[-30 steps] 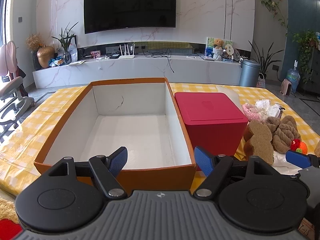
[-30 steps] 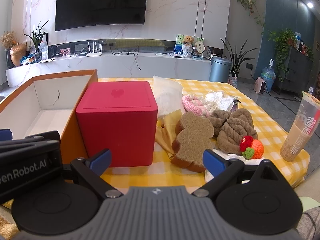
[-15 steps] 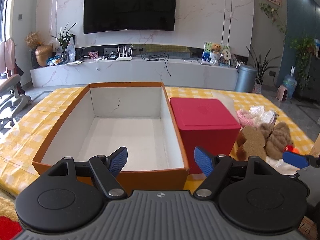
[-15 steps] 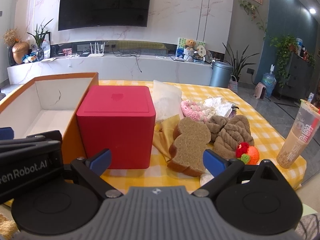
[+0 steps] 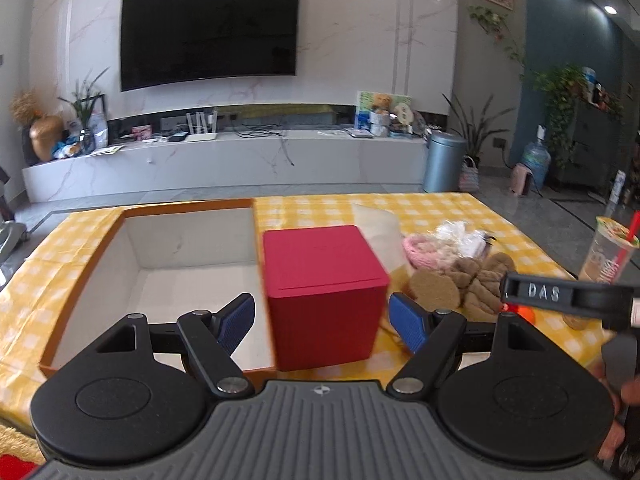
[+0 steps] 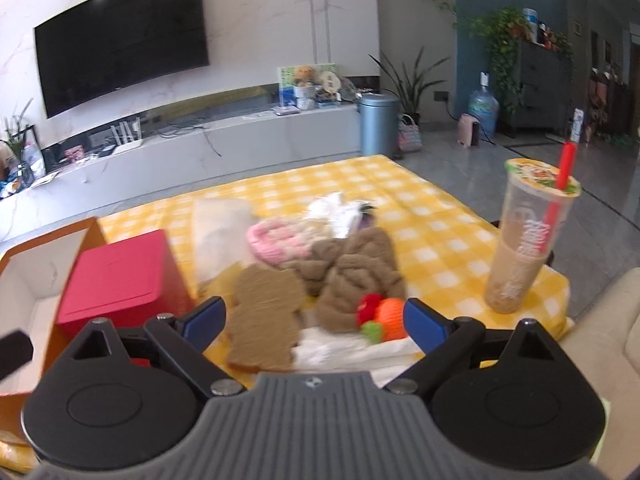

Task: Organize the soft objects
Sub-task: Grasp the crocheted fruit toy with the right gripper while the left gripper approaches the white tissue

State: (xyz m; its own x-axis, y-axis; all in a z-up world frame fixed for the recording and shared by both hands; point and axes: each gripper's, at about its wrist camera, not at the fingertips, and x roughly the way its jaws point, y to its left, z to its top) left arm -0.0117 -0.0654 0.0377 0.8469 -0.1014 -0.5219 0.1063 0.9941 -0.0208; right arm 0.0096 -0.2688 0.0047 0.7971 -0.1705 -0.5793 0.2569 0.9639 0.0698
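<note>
An empty orange cardboard box [image 5: 86, 258] [image 6: 90, 236] with a white inside lies at the left of the yellow checked table. A closed red cube box [image 5: 322, 292] [image 6: 120, 280] stands against its right side. Right of that is a heap of soft things: a brown bear-shaped sponge [image 6: 264, 316] [image 5: 434, 290], a brown knotted plush [image 6: 356, 272] [image 5: 484, 284], a pink knitted piece [image 6: 276, 240] [image 5: 420, 250], and a small red-and-orange knitted toy [image 6: 382, 316]. My left gripper [image 5: 322, 322] is open in front of the red box. My right gripper [image 6: 314, 320] is open just before the heap, holding nothing.
A plastic cup of milk tea [image 6: 528, 240] [image 5: 608, 256] with a red straw stands near the table's right edge. White crumpled plastic [image 6: 340, 210] and a clear bag [image 6: 220, 236] lie behind the heap. A white sheet [image 6: 352, 350] lies under the knitted toy.
Both grippers have swung to the right. The left view now centres on the red box instead of the orange box; the right view now centres on the soft heap and cup. Both stay open.
</note>
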